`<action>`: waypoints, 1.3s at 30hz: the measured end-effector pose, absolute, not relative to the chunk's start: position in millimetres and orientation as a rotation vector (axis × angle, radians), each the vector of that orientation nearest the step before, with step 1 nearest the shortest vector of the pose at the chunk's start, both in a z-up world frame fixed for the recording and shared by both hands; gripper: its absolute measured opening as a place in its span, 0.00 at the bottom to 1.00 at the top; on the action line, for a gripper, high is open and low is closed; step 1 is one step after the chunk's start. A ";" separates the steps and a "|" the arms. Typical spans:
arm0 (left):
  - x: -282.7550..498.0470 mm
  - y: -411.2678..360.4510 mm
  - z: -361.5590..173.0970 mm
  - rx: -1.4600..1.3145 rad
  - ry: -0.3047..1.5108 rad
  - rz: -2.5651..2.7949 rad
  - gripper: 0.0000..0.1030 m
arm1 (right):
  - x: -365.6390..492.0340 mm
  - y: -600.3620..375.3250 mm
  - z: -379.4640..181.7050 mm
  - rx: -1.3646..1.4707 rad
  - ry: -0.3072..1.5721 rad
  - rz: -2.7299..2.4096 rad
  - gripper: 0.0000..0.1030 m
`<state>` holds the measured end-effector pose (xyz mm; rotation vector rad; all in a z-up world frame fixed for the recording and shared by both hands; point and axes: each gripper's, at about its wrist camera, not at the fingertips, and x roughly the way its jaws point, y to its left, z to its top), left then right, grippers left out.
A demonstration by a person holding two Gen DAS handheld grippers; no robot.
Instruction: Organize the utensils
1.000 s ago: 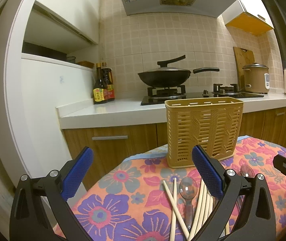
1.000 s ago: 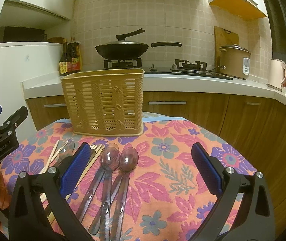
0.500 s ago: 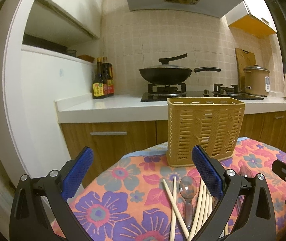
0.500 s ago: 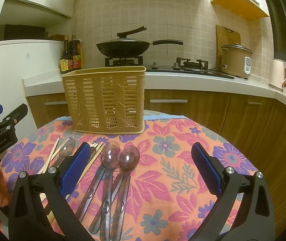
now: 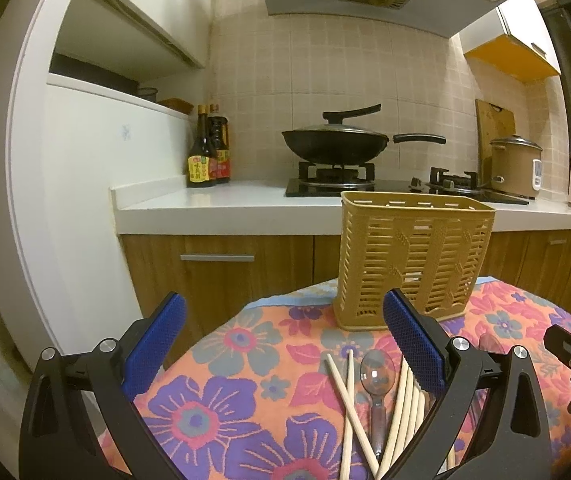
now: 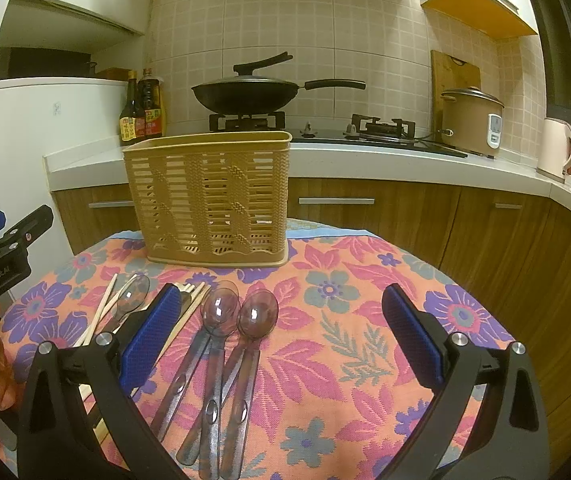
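Note:
A tan plastic utensil basket (image 5: 413, 258) stands upright at the far side of a floral-cloth table (image 5: 245, 360); it also shows in the right wrist view (image 6: 209, 200). Wooden chopsticks (image 5: 349, 404) and a clear spoon (image 5: 377, 372) lie in front of it. In the right wrist view, several translucent purple spoons (image 6: 225, 344) lie beside the chopsticks (image 6: 103, 312). My left gripper (image 5: 285, 348) is open and empty above the table's left part. My right gripper (image 6: 281, 332) is open and empty above the spoons.
A kitchen counter (image 5: 225, 204) runs behind the table with sauce bottles (image 5: 207, 152), a black wok (image 5: 335, 144) on the stove, a rice cooker (image 6: 471, 120) and a kettle (image 6: 557, 152). A white fridge (image 5: 77, 208) stands left. Wooden cabinets (image 6: 405, 220) lie below.
Both grippers have tilted slightly down and drawn back a little, so the basket sits lower in each view. Both stay open and empty. No utensils have moved.

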<state>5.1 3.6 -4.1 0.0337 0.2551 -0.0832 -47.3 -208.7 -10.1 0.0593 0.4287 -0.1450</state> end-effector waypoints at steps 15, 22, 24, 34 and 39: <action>13.0 16.3 -1.1 -0.041 0.307 -0.147 0.93 | -44.9 -212.3 -11.6 0.061 0.445 -0.181 0.92; 54.6 42.3 -4.3 -0.158 0.632 -0.401 0.78 | -35.4 -217.0 -14.2 0.076 0.499 -0.211 0.91; 68.0 37.5 -12.5 -0.136 0.751 -0.443 0.73 | -34.4 -214.9 -14.5 0.064 0.509 -0.200 0.86; 102.5 -5.8 -62.3 -0.075 1.073 -0.502 0.33 | -23.1 -215.5 -20.8 0.080 0.602 -0.141 0.60; 100.7 -29.9 -65.4 0.074 1.070 -0.425 0.19 | -14.3 -228.1 -27.8 0.176 0.727 -0.064 0.55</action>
